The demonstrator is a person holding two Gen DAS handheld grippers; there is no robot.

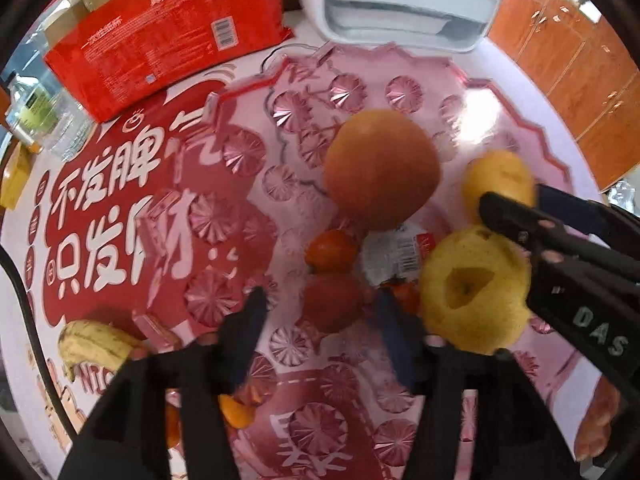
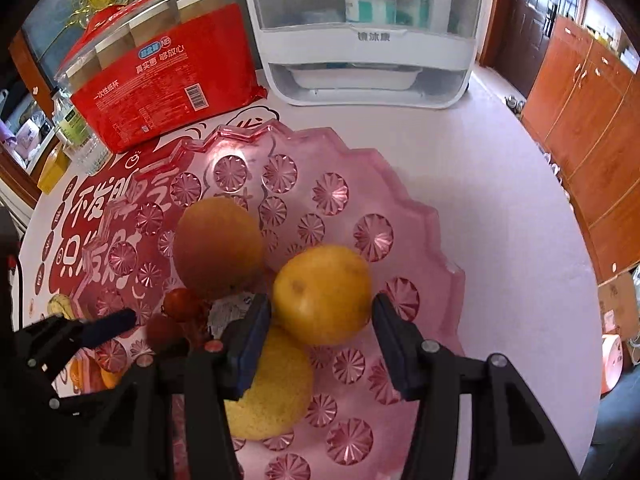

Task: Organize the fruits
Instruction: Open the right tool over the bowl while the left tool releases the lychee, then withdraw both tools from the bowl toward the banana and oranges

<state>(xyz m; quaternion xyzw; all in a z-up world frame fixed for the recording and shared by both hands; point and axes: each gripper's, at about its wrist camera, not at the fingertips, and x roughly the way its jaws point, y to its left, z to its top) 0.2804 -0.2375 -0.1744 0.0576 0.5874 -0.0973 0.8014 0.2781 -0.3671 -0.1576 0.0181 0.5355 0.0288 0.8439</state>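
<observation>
A pink glass fruit tray (image 1: pixel 404 92) (image 2: pixel 416 220) holds a brown round fruit (image 1: pixel 380 168) (image 2: pixel 218 248), a yellow pear (image 1: pixel 476 292) (image 2: pixel 276 396) and small red fruits (image 1: pixel 332 250) (image 2: pixel 182 302). My left gripper (image 1: pixel 320 308) points down into the tray and is open. A red fruit (image 1: pixel 334 300) lies between its fingertips, apart from the left pad. One of its fingers (image 2: pixel 114 324) shows in the right wrist view. My right gripper (image 2: pixel 322 312) (image 1: pixel 516 200) is shut on an orange-yellow fruit (image 2: pixel 324 292) (image 1: pixel 496 176), low over the tray's right side.
A banana (image 1: pixel 92 344) and an orange piece (image 1: pixel 236 412) lie on the red-printed mat outside the tray. Behind stand a red pack of paper cups (image 1: pixel 168 28) (image 2: pixel 168 76), a white appliance (image 1: pixel 400 4) (image 2: pixel 368 40) and a water bottle (image 1: pixel 48 120). Wooden cabinets (image 2: pixel 580 140) line the right.
</observation>
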